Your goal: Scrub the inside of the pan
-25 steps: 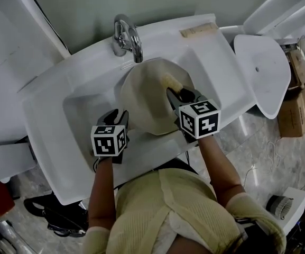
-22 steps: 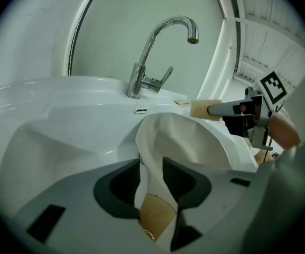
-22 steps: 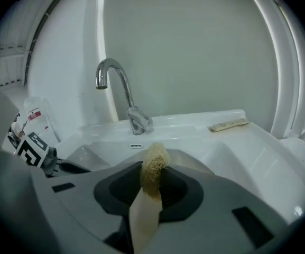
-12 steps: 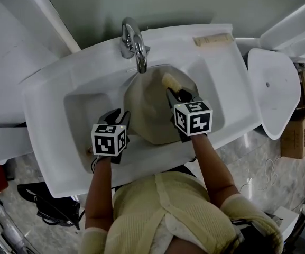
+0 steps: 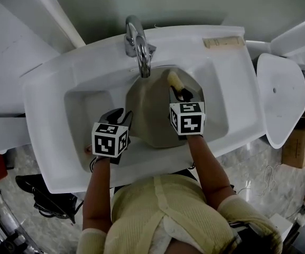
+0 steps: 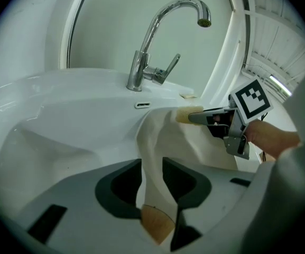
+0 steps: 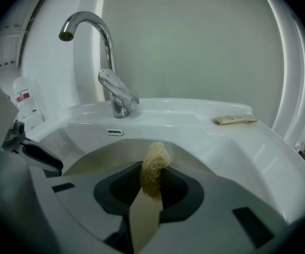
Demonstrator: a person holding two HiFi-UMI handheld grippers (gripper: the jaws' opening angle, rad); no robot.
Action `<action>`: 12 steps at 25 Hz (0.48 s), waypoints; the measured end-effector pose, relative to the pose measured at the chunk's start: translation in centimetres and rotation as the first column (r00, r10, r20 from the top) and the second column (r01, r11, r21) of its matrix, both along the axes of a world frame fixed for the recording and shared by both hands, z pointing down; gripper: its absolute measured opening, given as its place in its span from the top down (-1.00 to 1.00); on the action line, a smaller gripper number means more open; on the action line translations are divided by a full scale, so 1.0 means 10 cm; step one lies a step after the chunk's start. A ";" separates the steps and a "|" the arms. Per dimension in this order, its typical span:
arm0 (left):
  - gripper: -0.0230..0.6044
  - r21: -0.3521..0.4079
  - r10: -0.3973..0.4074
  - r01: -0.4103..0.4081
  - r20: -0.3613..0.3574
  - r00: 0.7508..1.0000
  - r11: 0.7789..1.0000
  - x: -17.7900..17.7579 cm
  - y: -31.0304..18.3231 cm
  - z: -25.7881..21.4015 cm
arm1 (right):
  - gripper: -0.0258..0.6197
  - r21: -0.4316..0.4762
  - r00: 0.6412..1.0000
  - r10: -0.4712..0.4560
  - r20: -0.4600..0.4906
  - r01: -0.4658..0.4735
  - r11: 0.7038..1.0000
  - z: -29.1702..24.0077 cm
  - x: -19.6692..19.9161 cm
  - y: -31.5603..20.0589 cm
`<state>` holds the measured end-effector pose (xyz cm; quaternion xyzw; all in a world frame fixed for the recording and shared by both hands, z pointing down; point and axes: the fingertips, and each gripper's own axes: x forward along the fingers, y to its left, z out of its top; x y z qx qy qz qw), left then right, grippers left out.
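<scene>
Two tongs are at work over a white sink (image 5: 52, 97), and each is closed on something. The pan (image 5: 149, 118) sits propped at a tilt in the basin directly below the tap (image 5: 139, 44), its pale surface turned toward the right tongs. The left tongs (image 5: 121, 116), left of the tap and nearer the person, are clamped on the pan's edge. In the left gripper view the cream wall of the pan (image 6: 194, 142) runs up between the jaws of the left tongs (image 6: 152, 168). A tan, wood-like piece shows at their root, perhaps the handle, though that cannot be told. The right tongs (image 5: 177, 91), just right of the tap's spout, are shut tight on a fibrous scrubber (image 5: 172, 79). Its free end seems to touch the pan's rim on the side nearest the tap. The right gripper view shows the scrubber (image 7: 155, 168) standing up from between the closed jaws of the right tongs (image 7: 151, 192). The pan looks stiff and fairly weighty, and it is likely slick against the glazed basin. A hold on its thin edge may therefore let it pivot under pressure, and a hold near the handle would probably steady it better. The scrubber looks light and springy, so it is best held at its base, as it is here.
</scene>
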<state>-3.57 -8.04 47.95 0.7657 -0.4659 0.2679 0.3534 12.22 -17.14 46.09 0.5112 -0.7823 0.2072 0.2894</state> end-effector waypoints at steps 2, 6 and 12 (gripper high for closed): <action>0.38 -0.006 0.005 -0.005 0.000 1.000 1.000 0.02 -0.03 0.01 | 0.63 -0.002 1.000 0.009 -0.018 -0.009 1.000 0.04 0.01 -0.05; 0.38 -0.021 -0.001 0.001 0.009 1.000 1.000 0.03 -0.08 0.05 | 0.63 0.009 0.996 0.045 -0.077 -0.045 0.999 0.11 0.11 -0.12; 0.38 -0.038 0.006 -0.005 0.022 1.000 0.999 0.04 -0.10 0.11 | 0.63 0.054 0.975 0.052 -0.216 -0.041 0.998 0.15 0.21 -0.17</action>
